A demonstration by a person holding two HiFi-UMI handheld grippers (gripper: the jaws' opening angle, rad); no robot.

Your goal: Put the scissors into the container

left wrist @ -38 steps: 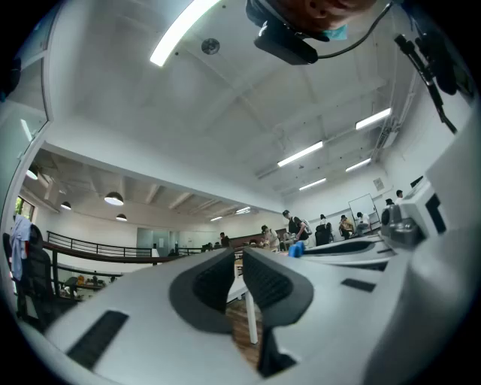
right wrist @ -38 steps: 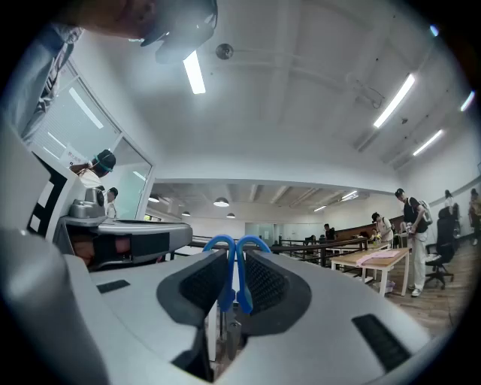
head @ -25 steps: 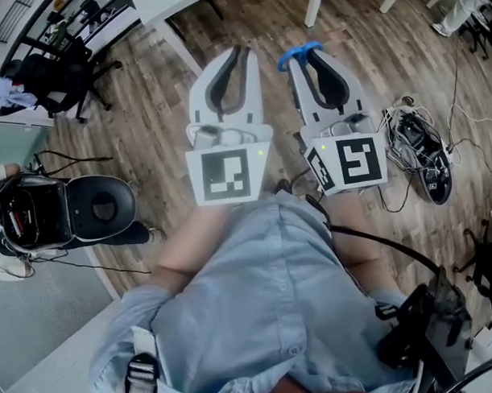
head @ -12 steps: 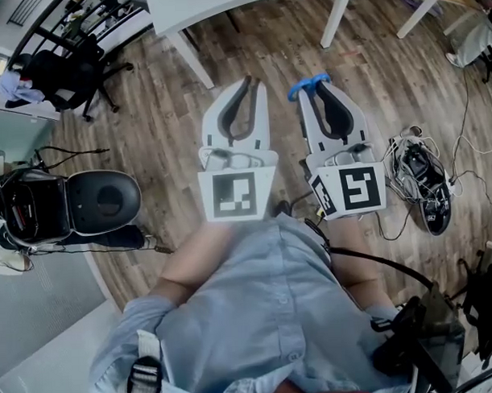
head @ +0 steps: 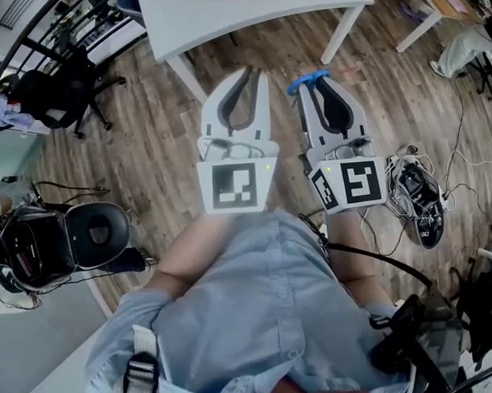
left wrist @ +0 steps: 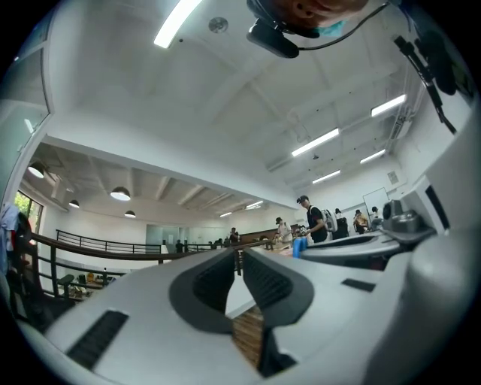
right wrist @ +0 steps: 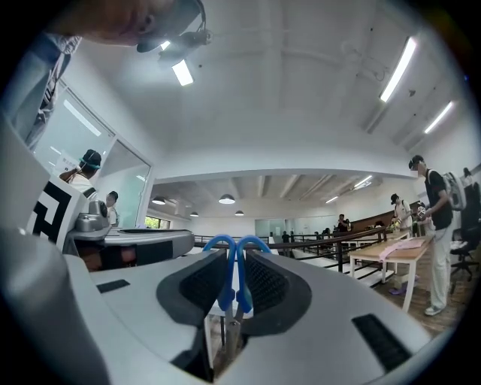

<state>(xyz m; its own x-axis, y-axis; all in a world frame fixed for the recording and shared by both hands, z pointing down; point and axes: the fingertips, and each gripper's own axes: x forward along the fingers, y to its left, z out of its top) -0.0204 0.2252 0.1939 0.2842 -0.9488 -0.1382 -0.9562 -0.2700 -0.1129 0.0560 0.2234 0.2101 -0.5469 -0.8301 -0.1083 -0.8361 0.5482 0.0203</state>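
Note:
Blue-handled scissors (head: pixel 305 82) stick out of my right gripper (head: pixel 313 78), which is shut on them. In the right gripper view the blue handles (right wrist: pixel 226 293) are pinched between the two dark pads, and the metal blades run down toward the camera. My left gripper (head: pixel 243 73) is held beside it, on its left, with its jaws together and nothing in them; the left gripper view shows the same (left wrist: pixel 239 257). Both grippers are raised in front of the person's light blue shirt (head: pixel 265 296). No container shows in any view.
A white table (head: pixel 247 10) stands ahead over the wooden floor. To the left are a black office chair (head: pixel 57 81) and a black round device (head: pixel 66 234). Tangled cables (head: pixel 415 198) lie on the floor at right, and a black bag (head: pixel 428 338) sits lower right. Several people stand far off.
The white table has come further into the head view from the top. Both grippers stay side by side, with the scissors still in the right one.

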